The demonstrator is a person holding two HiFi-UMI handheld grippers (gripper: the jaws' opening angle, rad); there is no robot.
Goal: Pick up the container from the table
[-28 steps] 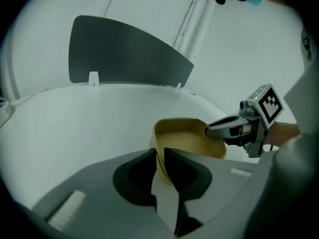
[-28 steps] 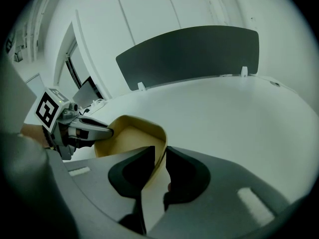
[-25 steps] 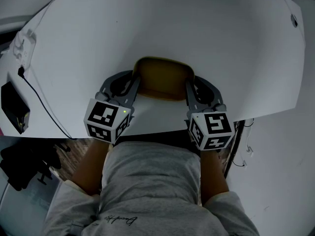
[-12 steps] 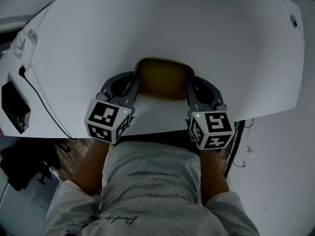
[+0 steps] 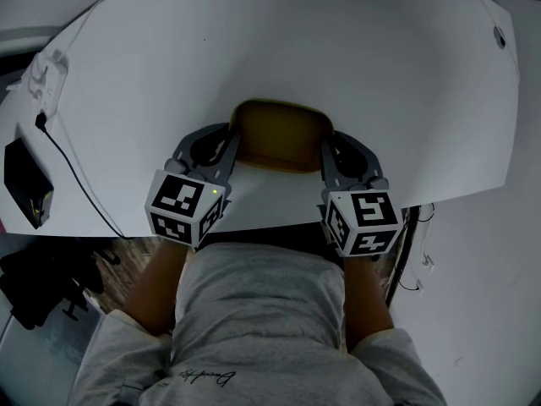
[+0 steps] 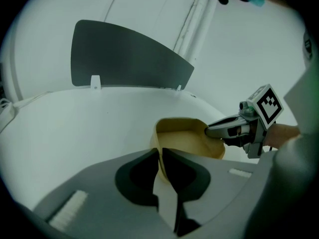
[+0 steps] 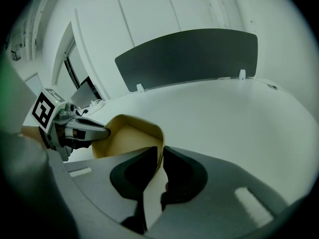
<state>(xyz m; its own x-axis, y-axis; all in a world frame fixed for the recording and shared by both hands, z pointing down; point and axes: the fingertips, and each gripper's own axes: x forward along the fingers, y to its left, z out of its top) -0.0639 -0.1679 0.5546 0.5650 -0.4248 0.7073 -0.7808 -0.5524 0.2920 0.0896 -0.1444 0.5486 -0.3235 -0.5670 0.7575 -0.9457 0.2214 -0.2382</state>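
Note:
A shallow tan container sits on the white table close to its near edge. My left gripper is shut on the container's left wall, which shows pinched between its pads in the left gripper view. My right gripper has just been closing and now clamps the right wall. Each gripper view also shows the container's inside, which looks empty, and the other gripper's tips on the far rim.
A black box with a cable lies at the table's left edge. A dark grey partition panel stands along the far side. The near table edge runs just under both marker cubes, above the person's grey shirt.
Neither hand nor the container has visibly moved. A small green light on the right gripper's cube was lit half a second ago and is off now.

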